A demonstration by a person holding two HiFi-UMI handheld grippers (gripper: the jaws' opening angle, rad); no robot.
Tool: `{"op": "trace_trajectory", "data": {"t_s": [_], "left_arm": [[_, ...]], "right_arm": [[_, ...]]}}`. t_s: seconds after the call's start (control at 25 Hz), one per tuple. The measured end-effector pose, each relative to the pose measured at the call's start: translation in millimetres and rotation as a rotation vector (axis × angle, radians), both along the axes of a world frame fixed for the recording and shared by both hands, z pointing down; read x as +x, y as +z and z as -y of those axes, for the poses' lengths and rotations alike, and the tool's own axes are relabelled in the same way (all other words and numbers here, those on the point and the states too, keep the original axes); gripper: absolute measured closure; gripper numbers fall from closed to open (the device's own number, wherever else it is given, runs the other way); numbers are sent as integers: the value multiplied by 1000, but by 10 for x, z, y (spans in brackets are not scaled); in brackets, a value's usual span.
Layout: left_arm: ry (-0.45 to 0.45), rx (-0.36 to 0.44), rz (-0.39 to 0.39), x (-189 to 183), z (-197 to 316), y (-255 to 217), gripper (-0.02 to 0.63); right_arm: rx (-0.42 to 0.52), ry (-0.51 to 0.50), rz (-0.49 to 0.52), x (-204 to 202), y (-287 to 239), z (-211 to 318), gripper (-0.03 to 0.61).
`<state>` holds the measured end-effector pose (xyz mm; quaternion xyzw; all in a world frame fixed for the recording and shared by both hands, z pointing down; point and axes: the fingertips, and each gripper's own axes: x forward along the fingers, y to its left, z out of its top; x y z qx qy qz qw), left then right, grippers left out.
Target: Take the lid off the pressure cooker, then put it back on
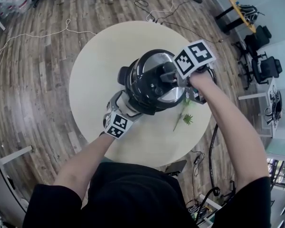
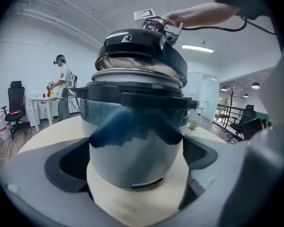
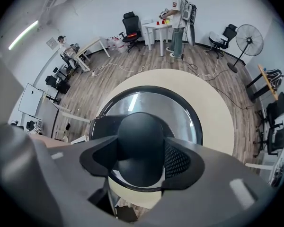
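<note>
A steel pressure cooker pot [image 1: 133, 98] stands in the middle of a round cream table [image 1: 92, 80]. My left gripper [image 1: 126, 109] grips it from the near left side, with the pot's wall [image 2: 132, 141] filling the gap between both pads. The black-rimmed lid [image 1: 154, 80] hangs tilted just above the pot's rim [image 2: 132, 86]. My right gripper [image 1: 170, 77] points down from above and is shut on the lid's round black knob [image 3: 142, 134]. In the left gripper view the lid [image 2: 142, 51] sits askew over the pot, with the right gripper [image 2: 161, 25] on top.
A green plant sprig [image 1: 184, 117] lies on the table right of the pot. Cables run over the wooden floor [image 1: 33, 32]. A person [image 3: 177, 13] stands at a white table far off, with office chairs and a fan [image 3: 248, 39] around the room.
</note>
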<state>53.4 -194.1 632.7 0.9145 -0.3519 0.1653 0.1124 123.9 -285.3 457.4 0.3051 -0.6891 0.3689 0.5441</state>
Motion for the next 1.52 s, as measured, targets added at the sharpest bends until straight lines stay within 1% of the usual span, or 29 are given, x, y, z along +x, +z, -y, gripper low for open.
{"op": "trace_trajectory", "data": {"t_s": [0.24, 0.76, 0.84, 1.0, 1.52], "left_arm": [[-1, 3, -2, -20, 5, 17, 23], [-3, 7, -6, 13, 15, -15, 23], [-4, 8, -7, 13, 9, -18, 23], [-5, 5, -6, 11, 18, -29, 23], [-3, 9, -8, 4, 10, -15, 23]], "right_arm": [[-14, -39, -22, -133, 181, 37, 291], [-35, -98, -36, -207, 263, 54, 291], [-37, -120, -43, -214, 263, 38, 291], [-33, -189, -91, -257, 298, 19, 292], [-61, -220, -117, -286, 337, 13, 293]]}}
